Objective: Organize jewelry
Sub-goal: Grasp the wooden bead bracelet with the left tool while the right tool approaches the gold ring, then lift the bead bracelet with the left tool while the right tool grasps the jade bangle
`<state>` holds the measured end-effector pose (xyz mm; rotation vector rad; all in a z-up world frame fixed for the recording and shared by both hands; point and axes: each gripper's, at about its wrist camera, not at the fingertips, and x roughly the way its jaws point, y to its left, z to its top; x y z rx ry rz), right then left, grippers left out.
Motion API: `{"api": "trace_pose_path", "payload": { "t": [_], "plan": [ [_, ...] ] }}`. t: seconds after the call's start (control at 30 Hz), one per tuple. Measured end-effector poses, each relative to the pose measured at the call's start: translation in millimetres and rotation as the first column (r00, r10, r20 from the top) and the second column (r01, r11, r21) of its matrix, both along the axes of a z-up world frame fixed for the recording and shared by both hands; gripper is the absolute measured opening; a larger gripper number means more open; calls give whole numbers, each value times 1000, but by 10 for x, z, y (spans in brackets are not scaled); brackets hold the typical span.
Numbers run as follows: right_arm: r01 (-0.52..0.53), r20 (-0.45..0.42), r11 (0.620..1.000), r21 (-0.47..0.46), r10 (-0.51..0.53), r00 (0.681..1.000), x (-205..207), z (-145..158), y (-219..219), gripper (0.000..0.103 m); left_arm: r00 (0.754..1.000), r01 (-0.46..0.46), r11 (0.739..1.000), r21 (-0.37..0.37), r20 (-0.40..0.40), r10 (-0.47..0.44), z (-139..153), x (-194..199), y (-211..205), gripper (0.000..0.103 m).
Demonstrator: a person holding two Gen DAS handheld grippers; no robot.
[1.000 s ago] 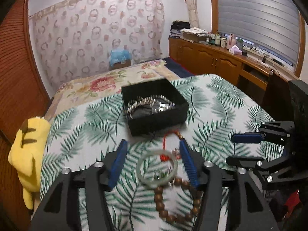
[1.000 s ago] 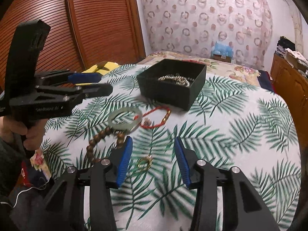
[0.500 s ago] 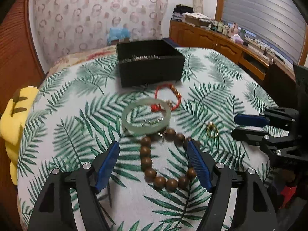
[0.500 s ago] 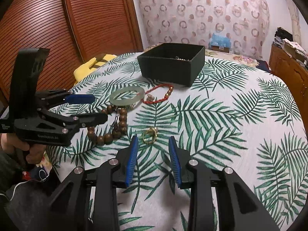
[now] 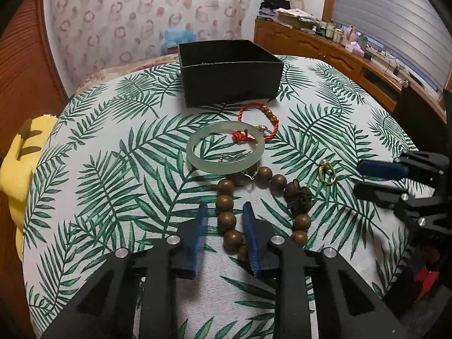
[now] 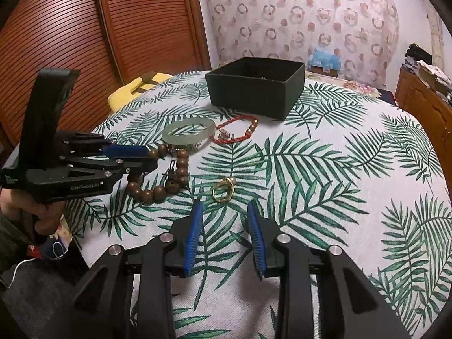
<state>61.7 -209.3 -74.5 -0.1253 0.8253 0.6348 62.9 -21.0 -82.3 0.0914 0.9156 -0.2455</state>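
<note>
A black open box point(image 5: 230, 70) stands at the far side of the leaf-print table point(image 5: 113, 169); it also shows in the right wrist view point(image 6: 255, 86). In front of it lie a red cord bracelet point(image 5: 258, 123), a pale green jade bangle point(image 5: 225, 151), a brown wooden bead bracelet point(image 5: 226, 217) and a gold ring point(image 5: 326, 173). My left gripper point(image 5: 224, 212) is low over the table, its jaws narrowed around the left side of the bead bracelet. My right gripper point(image 6: 224, 209) is partly open just short of the gold ring point(image 6: 223, 190).
A yellow plush toy point(image 5: 19, 155) hangs at the table's left edge. A wooden louvred door point(image 6: 99, 28) stands behind on the left. A wooden cabinet with clutter point(image 5: 339, 50) runs along the right wall. A patterned curtain point(image 5: 149, 19) hangs behind.
My left gripper has drawn back, dropped low and narrowed its jaws around the bead bracelet. My right gripper has lowered toward the gold ring and its jaws have narrowed.
</note>
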Motion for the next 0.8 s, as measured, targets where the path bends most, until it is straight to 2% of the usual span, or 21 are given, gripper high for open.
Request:
{"api": "trace_pose_path", "payload": {
  "t": [0.27, 0.6, 0.8],
  "plan": [
    [1, 16, 1000, -3, -1, 1000, 100, 96, 20, 35, 1000, -10, 1000, 13, 11, 9, -9, -28, 30, 12],
    [-16, 38, 999, -31, 17, 999, 254, 164, 169, 35, 998, -48, 998, -43, 25, 49, 84, -151, 344, 12],
    [-30, 26, 999, -30, 31, 999, 440, 181, 294, 35, 996, -77, 996, -45, 39, 78, 111, -190, 483, 12]
  ]
}}
